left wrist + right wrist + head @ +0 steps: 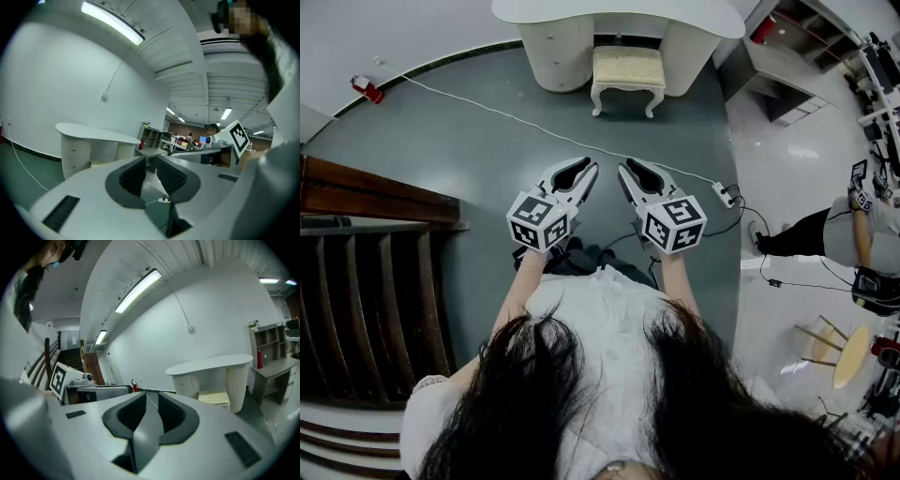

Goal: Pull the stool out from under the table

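A cream cushioned stool (627, 70) with white legs stands half under the white curved table (619, 11) at the far end of the green floor. My left gripper (584, 169) and right gripper (630, 169) are held side by side in front of me, well short of the stool, both shut with nothing between their jaws. In the left gripper view the table (93, 132) lies ahead to the left, beyond my left gripper (151, 161). The right gripper view has the stool (213, 397) under the table (211, 364), ahead to the right of my right gripper (151, 399).
A white cable (506, 117) runs across the floor to a power strip (724, 194). A red fire extinguisher (367, 89) stands at the left wall. Dark wooden stairs (375, 281) fill the left side. Another person (862, 234) stands at right, near a grey desk (769, 66).
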{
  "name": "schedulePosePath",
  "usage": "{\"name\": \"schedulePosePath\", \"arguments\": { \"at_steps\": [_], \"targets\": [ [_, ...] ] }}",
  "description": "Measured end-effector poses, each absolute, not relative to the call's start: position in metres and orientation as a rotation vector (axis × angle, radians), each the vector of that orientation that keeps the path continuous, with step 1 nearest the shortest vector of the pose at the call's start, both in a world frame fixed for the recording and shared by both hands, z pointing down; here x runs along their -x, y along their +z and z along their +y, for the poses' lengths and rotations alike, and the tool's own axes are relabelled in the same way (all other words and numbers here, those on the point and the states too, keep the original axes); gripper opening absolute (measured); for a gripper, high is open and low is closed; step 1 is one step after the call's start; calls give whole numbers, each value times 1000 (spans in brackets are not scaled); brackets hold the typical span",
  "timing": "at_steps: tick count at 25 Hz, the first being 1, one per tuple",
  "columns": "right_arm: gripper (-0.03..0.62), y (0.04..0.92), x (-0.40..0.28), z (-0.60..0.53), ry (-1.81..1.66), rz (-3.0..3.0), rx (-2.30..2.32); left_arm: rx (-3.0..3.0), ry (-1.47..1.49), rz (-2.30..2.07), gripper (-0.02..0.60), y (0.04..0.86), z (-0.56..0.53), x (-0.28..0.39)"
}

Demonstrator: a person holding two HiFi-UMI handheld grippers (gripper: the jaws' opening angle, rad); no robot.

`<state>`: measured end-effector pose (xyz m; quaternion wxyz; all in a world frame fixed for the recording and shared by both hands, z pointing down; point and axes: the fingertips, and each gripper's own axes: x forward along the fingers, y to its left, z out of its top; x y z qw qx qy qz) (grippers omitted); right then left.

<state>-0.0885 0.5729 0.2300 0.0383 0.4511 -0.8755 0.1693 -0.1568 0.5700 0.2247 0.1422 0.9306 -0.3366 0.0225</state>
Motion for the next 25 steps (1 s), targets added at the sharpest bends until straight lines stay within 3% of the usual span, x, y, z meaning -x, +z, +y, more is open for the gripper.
{"name": "schedulePosePath", "arguments": {
  "at_steps": [25],
  "targets": [
    [90,257,30,570,611,-2726,-1347,-2668,116,-992,75,243,571,105]
  ]
}}
